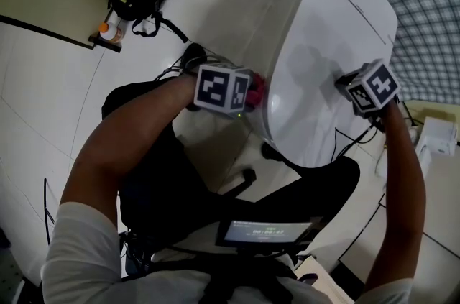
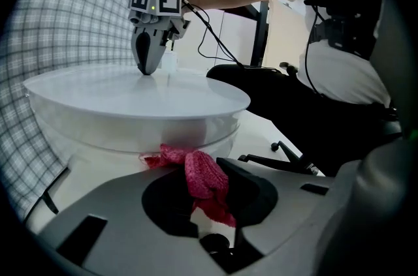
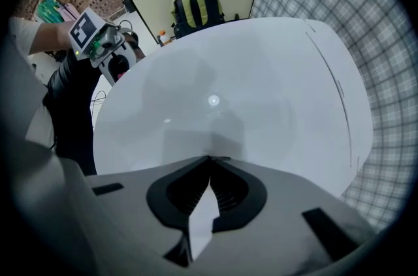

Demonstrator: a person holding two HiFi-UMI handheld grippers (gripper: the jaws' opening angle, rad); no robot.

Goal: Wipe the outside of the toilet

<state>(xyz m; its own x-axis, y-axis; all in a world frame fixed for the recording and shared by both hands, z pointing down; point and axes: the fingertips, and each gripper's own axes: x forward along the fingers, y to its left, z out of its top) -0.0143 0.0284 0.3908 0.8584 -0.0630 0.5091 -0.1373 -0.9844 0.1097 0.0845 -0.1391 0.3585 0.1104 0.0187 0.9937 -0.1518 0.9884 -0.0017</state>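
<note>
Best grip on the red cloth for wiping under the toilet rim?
Bunched middle of the red cloth, as the left gripper has it: a wad sticks out past the tips toward the toilet. Come in level from the side, below its overhanging rim.

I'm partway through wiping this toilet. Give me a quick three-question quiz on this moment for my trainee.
1. True or false: the right gripper holds the pink cloth.
2. Where does the cloth meet the toilet? A) on top of the lid B) on the side, just under the lid's edge C) nowhere, it hangs clear
3. Fill in: the right gripper's jaws are ___, with their tips on the closed lid.
Key: 1 false, the left gripper holds it; 2 B; 3 shut.
</note>
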